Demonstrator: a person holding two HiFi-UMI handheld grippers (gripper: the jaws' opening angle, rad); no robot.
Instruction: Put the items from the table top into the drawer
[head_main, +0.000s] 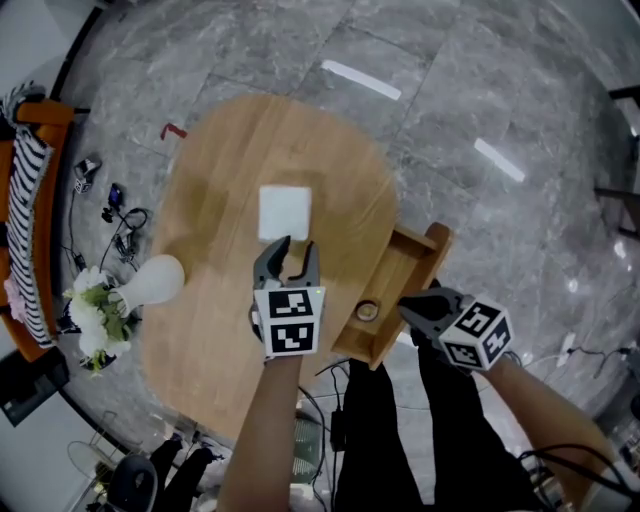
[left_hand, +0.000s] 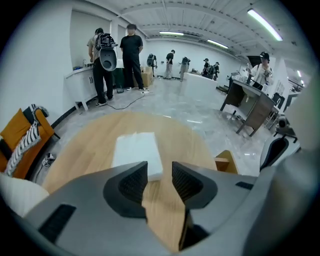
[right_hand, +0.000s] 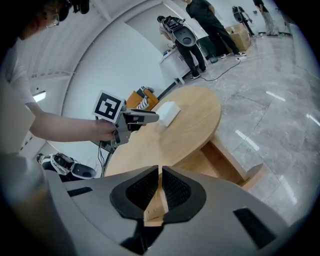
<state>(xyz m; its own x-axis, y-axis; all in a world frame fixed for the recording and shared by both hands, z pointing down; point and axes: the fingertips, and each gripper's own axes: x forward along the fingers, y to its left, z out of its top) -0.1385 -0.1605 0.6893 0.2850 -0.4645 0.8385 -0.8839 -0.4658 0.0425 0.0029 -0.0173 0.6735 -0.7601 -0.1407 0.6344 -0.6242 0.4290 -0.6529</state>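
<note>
Forearm and left gripper (head_main: 295, 250) come first, low in the head view, marker cube facing up. Its jaws stand wide apart above the oval wooden table (head_main: 215, 330), pointing steeply down. Nothing is between the pads but bare tabletop.

- White block (head_main: 285, 212): flat, rectangular, lying on the table just past the left gripper's tips. In the left gripper view the near corner of it sits behind the left jaw (contact unclear, no pinch).
- Right gripper (head_main: 412, 310): at the table's right side, jaws drawn narrow onto the top edge of the drawer (head_main: 398, 280). Its own view shows a strip of pale wood clamped in the thin gap between the pads.
- Drawer stands pulled out from under the table edge. One small round item (head_main: 367, 311) lies inside near its lower end. I cannot tell what it is.
- White vase (head_main: 155, 281) lies tipped at the table's left rim, white flowers (head_main: 92, 310) spilling over the edge.
- Orange chair (head_main: 30, 200) with a striped cloth stands at far left, cables on the grey marble floor (head_main: 480, 80) beside it.
- Several people stand at counters far off in the left gripper view.
</note>
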